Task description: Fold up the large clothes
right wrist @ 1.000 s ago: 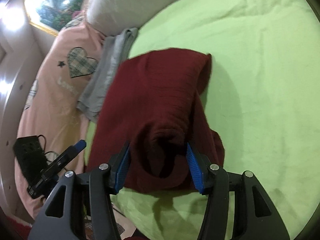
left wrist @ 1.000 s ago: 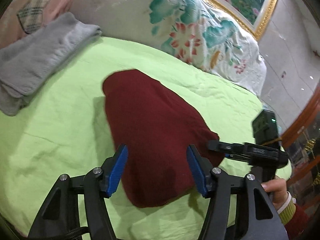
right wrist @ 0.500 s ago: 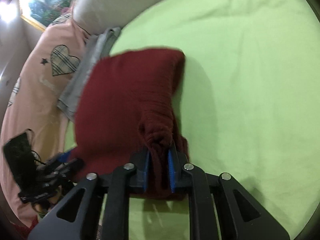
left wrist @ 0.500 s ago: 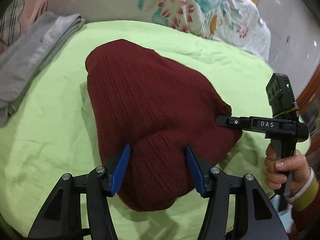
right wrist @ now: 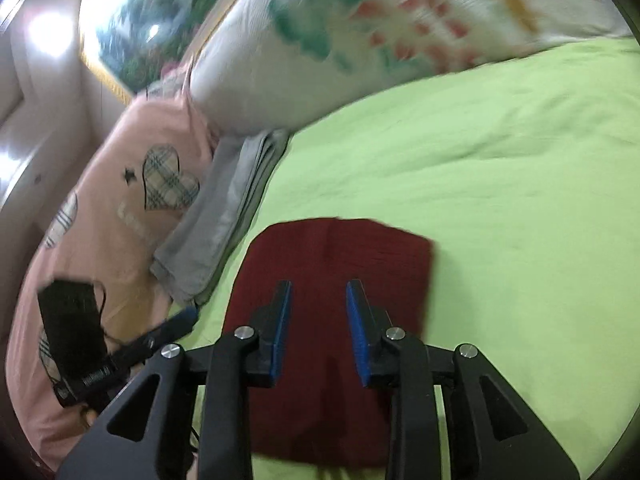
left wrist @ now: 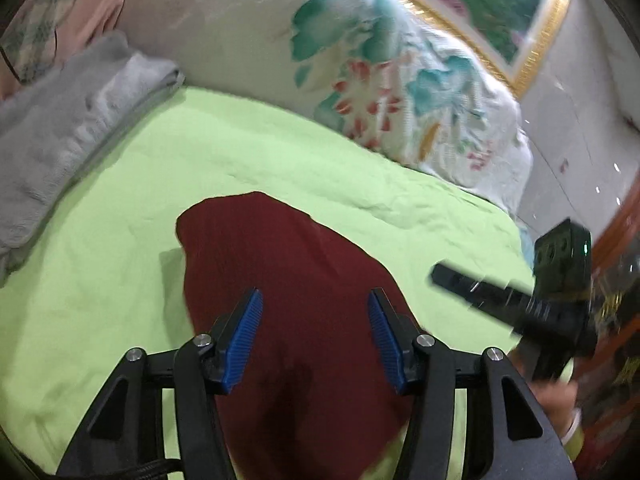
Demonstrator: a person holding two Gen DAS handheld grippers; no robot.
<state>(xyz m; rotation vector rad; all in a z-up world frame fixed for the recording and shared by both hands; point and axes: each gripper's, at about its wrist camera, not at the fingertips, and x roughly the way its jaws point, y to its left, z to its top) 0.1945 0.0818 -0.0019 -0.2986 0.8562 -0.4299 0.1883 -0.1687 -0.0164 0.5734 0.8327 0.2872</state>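
A dark red knit sweater (left wrist: 300, 264) lies folded flat on the green bedsheet (left wrist: 120, 280). My left gripper (left wrist: 316, 300) hovers over its near part. Its blue pads are apart and closing, and they press on nothing. In the right wrist view the sweater (right wrist: 380, 256) lies below my right gripper (right wrist: 319, 288), whose jaws are opening with no cloth between them. A hand holds the right gripper (left wrist: 444, 276) at the right of the left wrist view. The left gripper (right wrist: 184, 318) shows at the lower left of the right wrist view.
A folded grey garment (left wrist: 60, 128) lies at the sheet's left edge, against a pink pillow with a plaid heart (right wrist: 120, 208). A big floral pillow (left wrist: 320, 60) lines the bed's far side under a gold-framed painting (left wrist: 500, 8). Bare green sheet (right wrist: 520, 200) spreads to the right.
Half a second ago the right gripper was shut on a bunched fold of the sweater. It has let go and risen, and the sweater lies flat. The left gripper has drawn back.
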